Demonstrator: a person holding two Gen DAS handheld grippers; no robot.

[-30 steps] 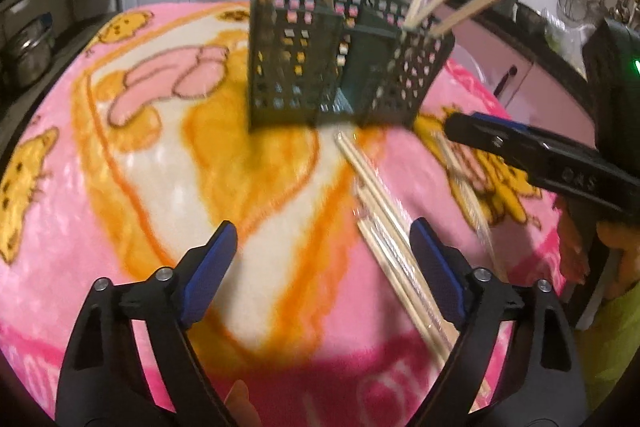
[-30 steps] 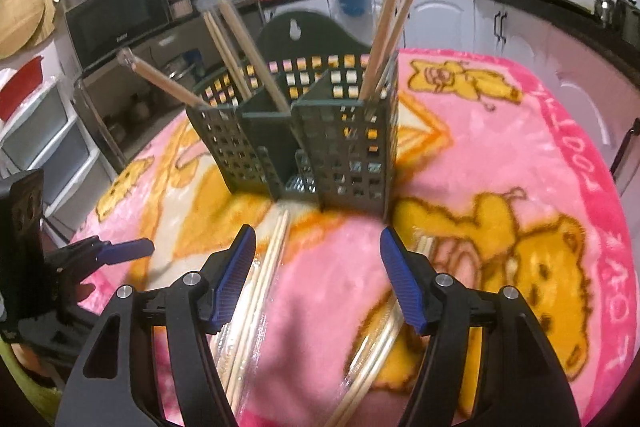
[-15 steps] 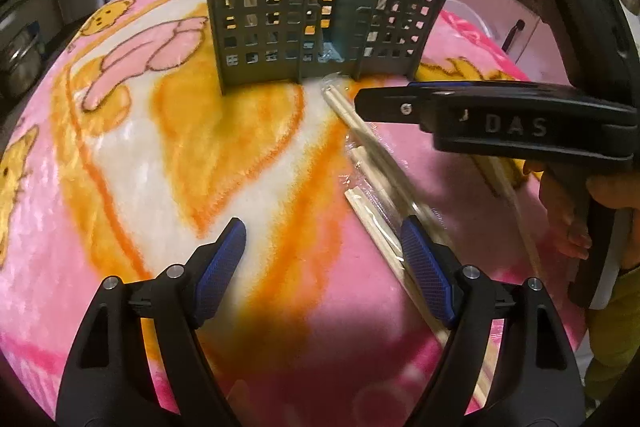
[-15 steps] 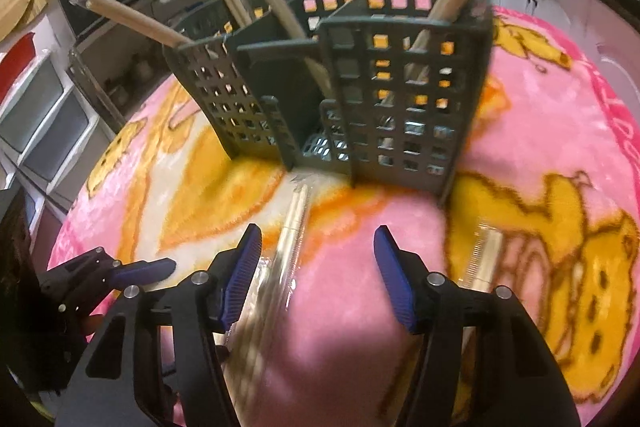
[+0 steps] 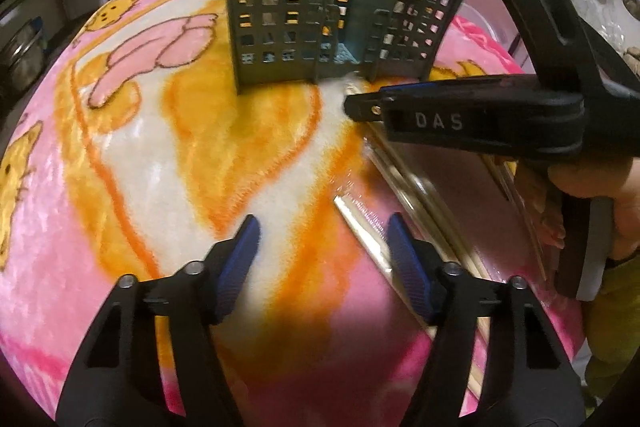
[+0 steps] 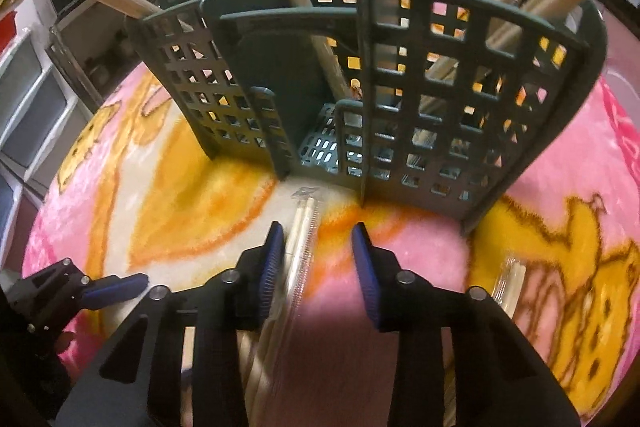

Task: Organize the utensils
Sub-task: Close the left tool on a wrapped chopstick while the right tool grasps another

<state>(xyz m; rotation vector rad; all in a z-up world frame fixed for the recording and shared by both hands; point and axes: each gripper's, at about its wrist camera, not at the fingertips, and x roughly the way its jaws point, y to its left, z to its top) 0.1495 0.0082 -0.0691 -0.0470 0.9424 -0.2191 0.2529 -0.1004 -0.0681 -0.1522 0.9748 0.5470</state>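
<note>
The dark green utensil caddy stands upright at the upper centre of both views on the pink and orange blanket that covers the tabletop, with wrapped chopsticks leaning in its compartments. In the right wrist view, the right tongs sit at lower centre, jaws narrow and closing around a wrapped chopstick pair that lies on the blanket just in front of the caddy; the pair runs between the blue pads, and the pads do not yet press on it. In the left wrist view, the left tongs sit at lower centre, jaws half open and closing with only blanket between them. More wrapped chopsticks lie at centre right, just beside the right pad.
</note>
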